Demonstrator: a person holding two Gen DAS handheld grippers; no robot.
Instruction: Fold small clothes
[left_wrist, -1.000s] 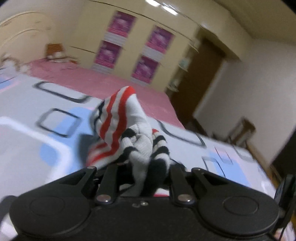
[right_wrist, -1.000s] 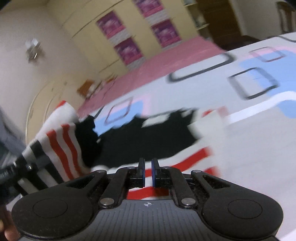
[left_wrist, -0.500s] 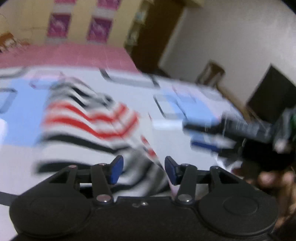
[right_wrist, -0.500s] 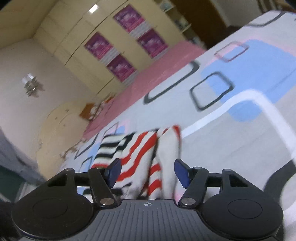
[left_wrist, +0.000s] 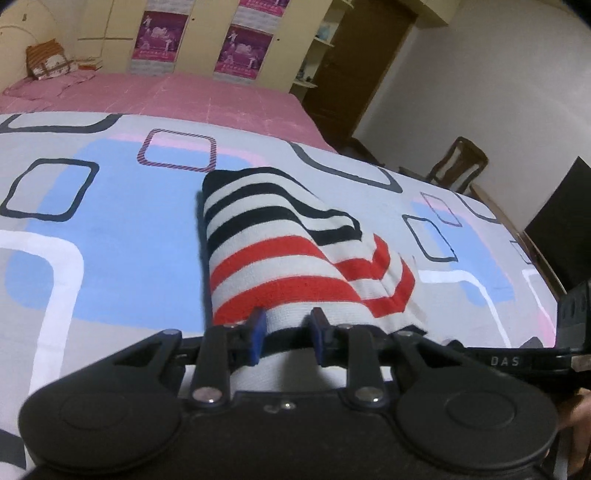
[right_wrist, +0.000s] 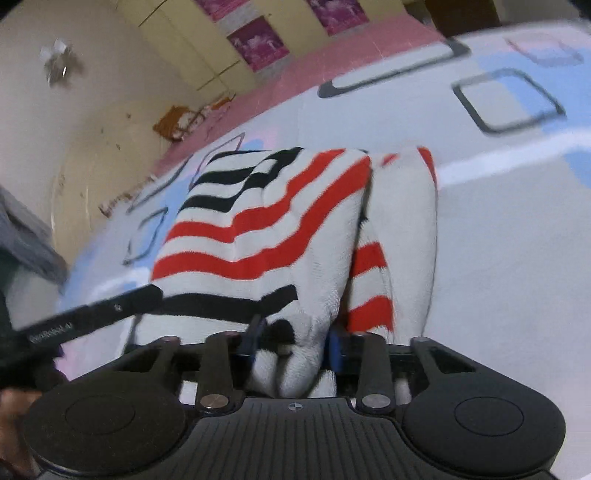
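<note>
**Inspector:** Largest item first. One bedcover, grey-white with pale blue patches and dark rounded-square outlines; behind it, one pink sheet.

**Clerk:** And the garment?

**Inspector:** One striped garment, lying folded into a thick bundle on the bedcover, near its middle. White knit; black bands at the end farthest from the grippers, red bands nearer, one more black band at the near edge. In the right wrist view it shows two lobes: a broad folded panel and, touching it on the right, a narrower roll with red bands only.

**Clerk:** Tools?

**Inspector:** Two grippers. The left gripper sits at the garment's near edge, blue pads spread, white cloth lying between them (whether the pads press the cloth, I cannot tell). The right gripper also sits at the near edge, pads apart with bunched cloth filling the gap; grip not determinable there either. Each gripper appears at the margin of the other's view.

**Clerk:** Beyond the bedcover?

**Inspector:** One cream wardrobe wall carrying magenta posters (four partly visible in the left view), one dark door, one wooden chair, one orange patterned cushion on the pink sheet.
</note>
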